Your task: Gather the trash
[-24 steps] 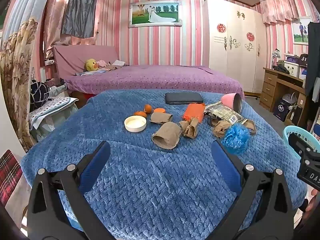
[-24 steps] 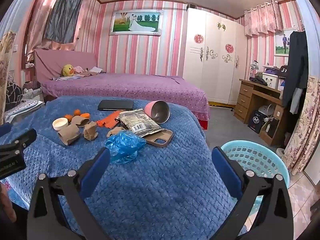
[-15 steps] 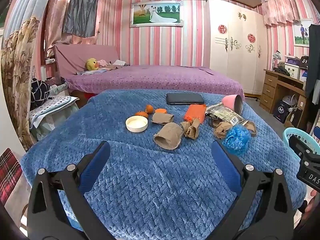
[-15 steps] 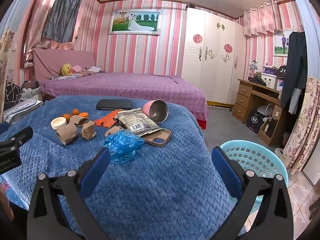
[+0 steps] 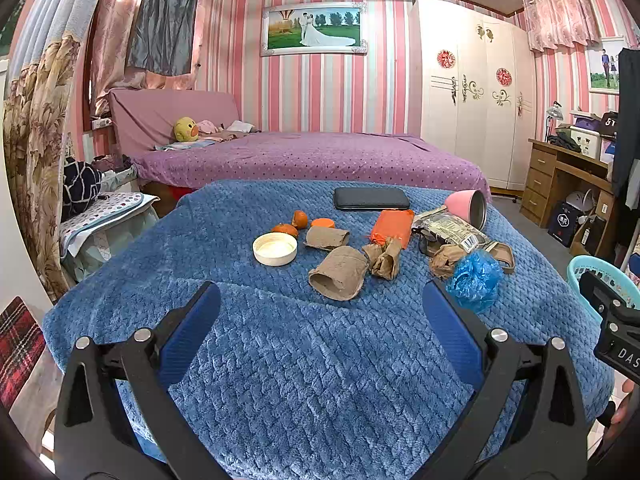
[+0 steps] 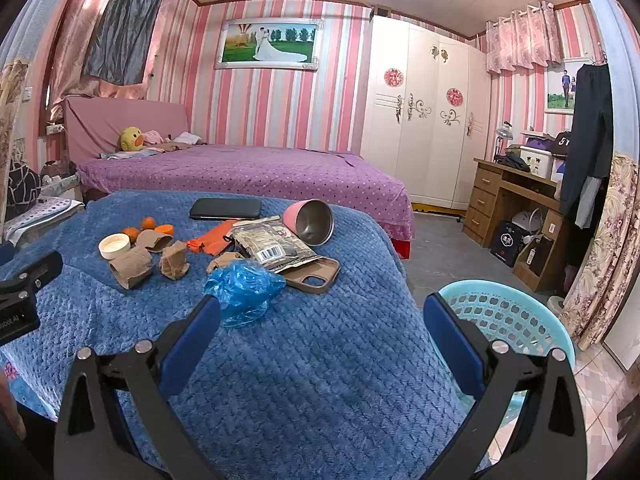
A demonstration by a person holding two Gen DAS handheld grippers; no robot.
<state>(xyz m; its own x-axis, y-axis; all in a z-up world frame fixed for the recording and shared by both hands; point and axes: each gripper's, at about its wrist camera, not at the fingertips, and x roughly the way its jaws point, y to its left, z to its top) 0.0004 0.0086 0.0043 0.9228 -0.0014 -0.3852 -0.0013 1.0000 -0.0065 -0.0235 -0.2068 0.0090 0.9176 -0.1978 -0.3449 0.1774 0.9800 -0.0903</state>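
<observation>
Trash collection not yet begun: both grippers empty above the blue quilted blanket.

The left gripper and right gripper stand with jaws wide apart, holding nothing; the pale turquoise perforated plastic basket beside the blanket shows no trash inside as far as visible; the crumpled blue plastic bag lies on the blanket just ahead of the right gripper's left finger; the flattened brown cardboard tube, further brown scraps and a foil wrapper lie beyond; all seemingly remains to collect.
</observation>
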